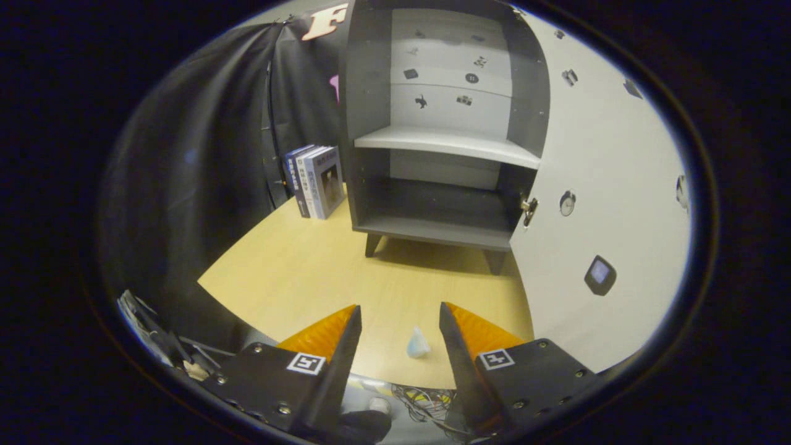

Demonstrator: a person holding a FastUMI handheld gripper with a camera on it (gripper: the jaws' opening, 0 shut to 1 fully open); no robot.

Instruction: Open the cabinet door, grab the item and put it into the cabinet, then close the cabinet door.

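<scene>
My tongs [400, 315] sit nearest of all, released, their two fingers spread wide and pressing on nothing, held over the near edge of the table [296, 278].

Largest in front of me is the cabinet door [609, 204], pale and swung fully open on the right, with small stickers scattered over its face and its hinge [529, 209] showing where it meets the carcass. Next comes the cabinet [442, 123] itself, grey, standing on short legs at the far side of the table, beyond my fingers. Inside it a pale shelf [448, 143] divides an upper compartment from a darker lower one, and I see nothing lying in either.

Left of the cabinet, just beside it, a few books [315, 180] stand upright against the dark cloth wall.

Smallest is the item [418, 343]: a little pale-blue, cone-like thing lying on the wood between my fingers, closer to the right one and touching neither, well apart from the cabinet.
</scene>
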